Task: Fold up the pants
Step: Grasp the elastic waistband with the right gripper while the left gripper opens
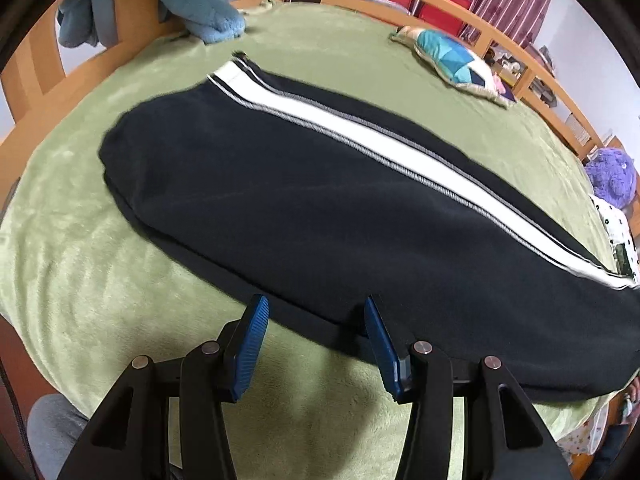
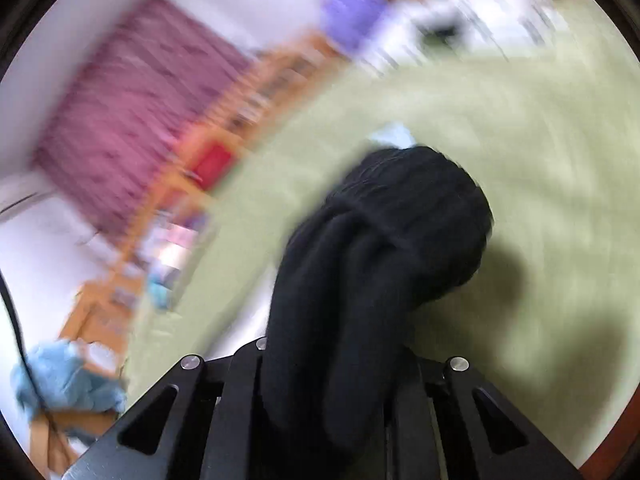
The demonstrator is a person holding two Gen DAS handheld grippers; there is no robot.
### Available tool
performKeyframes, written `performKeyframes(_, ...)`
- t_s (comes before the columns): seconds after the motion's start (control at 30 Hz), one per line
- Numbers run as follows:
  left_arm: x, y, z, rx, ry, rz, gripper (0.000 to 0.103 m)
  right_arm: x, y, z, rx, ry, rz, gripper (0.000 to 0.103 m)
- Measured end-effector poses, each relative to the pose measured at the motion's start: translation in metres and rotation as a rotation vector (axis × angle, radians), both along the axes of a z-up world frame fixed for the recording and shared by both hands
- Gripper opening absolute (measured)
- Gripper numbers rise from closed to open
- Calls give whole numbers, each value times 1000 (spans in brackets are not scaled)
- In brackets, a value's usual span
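1. The black fleece pants with a white side stripe edged in grey (image 1: pixel 320 184) lie lengthwise on the green plush blanket (image 1: pixel 100 280), legs stacked one on the other. They spread from just ahead of the left tongs (image 1: pixel 314 312) out to the far left and right, laid flat, I judge, so they can be folded across.

2. The left tongs stand spread, their blue ribbed pads (image 1: pixel 252 344) either side of the pants' near edge and gripping nothing. That looks like a stance for pinning or taking the hem.

3. The right tongs (image 2: pixel 332 380) are pinching a thick bunch of the black fabric, which rises between the arms and hides the pads. The view is heavily blurred, so which end of the pants this is cannot be told.

4. The bunch is raised off the blanket and casts a shadow to the right of the tongs. Held this way it can probably be carried over the flat part.

5. A patchwork cushion (image 1: pixel 452 60) and a pale blue plush toy (image 1: pixel 200 0) lie well beyond the pants, out of the way.
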State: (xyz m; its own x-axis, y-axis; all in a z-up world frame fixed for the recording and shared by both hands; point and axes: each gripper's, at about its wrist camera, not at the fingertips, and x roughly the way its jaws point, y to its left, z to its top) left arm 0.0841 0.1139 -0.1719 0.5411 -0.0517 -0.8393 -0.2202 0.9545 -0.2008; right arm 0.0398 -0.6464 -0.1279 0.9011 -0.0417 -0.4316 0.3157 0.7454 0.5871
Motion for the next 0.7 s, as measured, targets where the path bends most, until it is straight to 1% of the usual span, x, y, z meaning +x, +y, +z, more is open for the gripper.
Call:
performKeyframes(0.03,-3,3,1,4,-13,11,48,0,2,5,-42,9,-9,19)
performKeyframes(0.07,-5,7,0,4,-13,19,48,2,1,3,-58,46,-24,20)
performKeyframes(0.1,-7,12,-2,-2,-8,31,49,8,-1,-7,-60,116,-40,26)
performKeyframes(0.13,-7,15,-4,-5,-1,39,51,17,-4,-24,-50,214,-42,36)
performKeyframes(0.17,-8,23,-7,-10,12,53,52,24,-8,-44,-21,325,-39,39)
performKeyframes(0.2,-9,26,-8,-13,16,59,52,25,-10,-58,6,394,-34,42)
performKeyframes(0.23,-10,32,-10,-13,19,67,53,24,-12,-74,34,450,-31,44)
performKeyframes(0.27,-12,39,-11,-11,21,80,54,16,-13,-84,48,453,-34,45)
performKeyframes(0.3,-13,48,-12,-11,23,95,56,4,-11,-87,48,417,-44,47)
performKeyframes(0.33,-15,56,-13,-23,20,106,57,-7,-7,-86,26,408,-70,54)
performKeyframes(0.4,-15,68,-16,-48,9,122,57,-21,1,-79,-32,437,-118,64)
performKeyframes(0.47,-14,84,-17,-65,-6,131,57,-32,13,-69,-58,451,-143,64)
performKeyframes(0.53,-10,94,-14,-66,-31,129,57,-38,27,-60,-62,458,-131,64)
performKeyframes(0.6,-3,107,-9,-32,-56,124,57,-44,44,-51,-77,459,-122,64)
performKeyframes(0.63,1,111,-8,-11,-56,135,62,-45,56,-46,-95,461,-118,64)
performKeyframes(0.67,5,122,-10,7,-50,171,63,-46,69,-41,-110,462,-110,64)
performKeyframes(0.7,6,127,-13,-9,-52,191,63,-52,82,-36,-119,462,-102,64)
